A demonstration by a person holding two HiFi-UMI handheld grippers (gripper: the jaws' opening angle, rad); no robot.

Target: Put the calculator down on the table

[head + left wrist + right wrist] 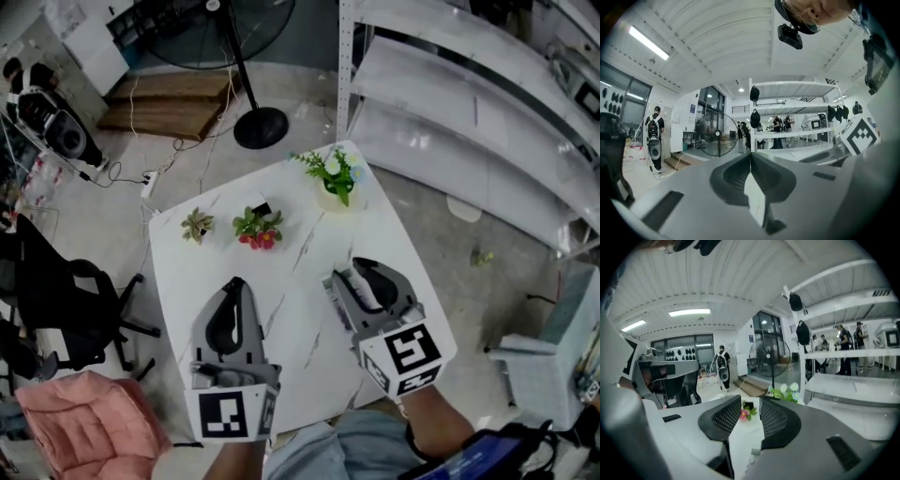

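No calculator shows in any view. Over the white marble table (292,251), the left gripper (234,283) hangs at the near left. In the left gripper view the left gripper (750,155) has its jaws meeting at the tips, shut with nothing between them. The right gripper (357,272) is held over the table's near right. Seen in its own view, the right gripper (750,403) has a gap between its jaws and is open and empty; the table top and a red-flowered plant (743,412) show through the gap.
Three small plants stand at the table's far side: a succulent (197,225), the red-flowered plant (257,228) and a green plant in a white pot (336,184). A fan stand (260,127) and metal shelving (469,103) lie beyond; a black chair (70,300) and a pink cushion (84,417) stand at the left.
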